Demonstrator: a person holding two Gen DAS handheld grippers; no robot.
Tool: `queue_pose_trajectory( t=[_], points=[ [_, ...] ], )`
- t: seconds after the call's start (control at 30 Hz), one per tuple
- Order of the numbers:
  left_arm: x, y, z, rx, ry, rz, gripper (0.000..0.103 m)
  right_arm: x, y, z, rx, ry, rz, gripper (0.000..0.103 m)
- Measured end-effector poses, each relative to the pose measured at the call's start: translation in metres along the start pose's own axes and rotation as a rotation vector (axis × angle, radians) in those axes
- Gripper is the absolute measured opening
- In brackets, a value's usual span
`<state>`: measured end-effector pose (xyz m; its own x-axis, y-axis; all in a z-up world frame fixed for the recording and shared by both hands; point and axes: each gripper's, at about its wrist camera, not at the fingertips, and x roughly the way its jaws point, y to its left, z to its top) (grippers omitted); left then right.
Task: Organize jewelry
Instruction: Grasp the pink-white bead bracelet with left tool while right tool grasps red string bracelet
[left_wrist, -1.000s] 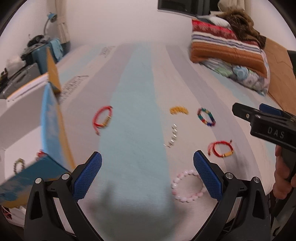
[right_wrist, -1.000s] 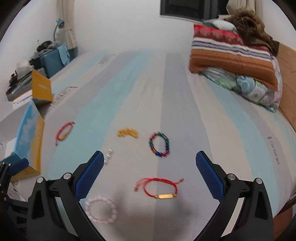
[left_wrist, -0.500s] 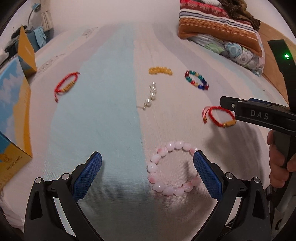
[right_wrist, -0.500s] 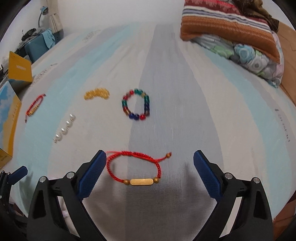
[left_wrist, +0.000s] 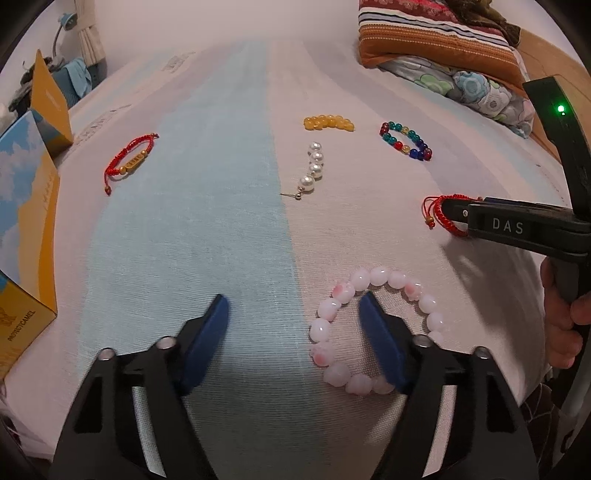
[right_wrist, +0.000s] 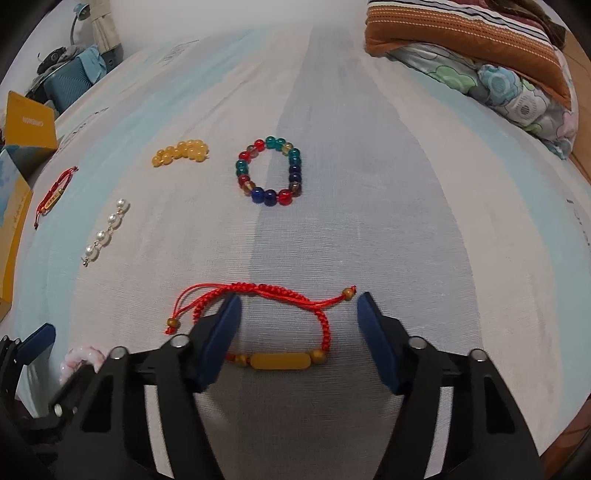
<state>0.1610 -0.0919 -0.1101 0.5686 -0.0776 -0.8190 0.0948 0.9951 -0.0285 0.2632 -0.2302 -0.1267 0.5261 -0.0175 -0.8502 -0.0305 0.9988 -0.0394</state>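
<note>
Jewelry lies spread on a striped bedsheet. My left gripper (left_wrist: 293, 306) is open and low over the sheet, its right finger inside the ring of a pink bead bracelet (left_wrist: 328, 314). My right gripper (right_wrist: 297, 306) is open around a red cord bracelet with a gold bar (right_wrist: 280, 360), its left finger inside the loop. Farther off lie a multicoloured bead bracelet (right_wrist: 269, 171), a yellow bead strand (right_wrist: 181, 151), a pearl earring (right_wrist: 105, 234) and a second red cord bracelet (left_wrist: 129, 160).
An open blue and orange box (left_wrist: 26, 206) stands at the left edge of the bed. Folded striped blankets and a floral pillow (left_wrist: 443, 48) lie at the far right. A lamp and clutter (right_wrist: 70, 62) sit beyond the bed's left side.
Both grippers have dropped lower and forward onto their bracelets, and both have narrowed their jaws partly. The jewelry has not moved.
</note>
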Motion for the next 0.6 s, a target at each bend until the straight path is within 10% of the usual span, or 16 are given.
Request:
queue_pose_trajectory(
  t=[0.6],
  points=[
    [-0.0059, 0.0039, 0.0035, 0.011, 0.012, 0.002, 0.011, -0.0069, 0.0077, -0.002, -0.032, -0.003, 0.003, 0.009]
  ],
)
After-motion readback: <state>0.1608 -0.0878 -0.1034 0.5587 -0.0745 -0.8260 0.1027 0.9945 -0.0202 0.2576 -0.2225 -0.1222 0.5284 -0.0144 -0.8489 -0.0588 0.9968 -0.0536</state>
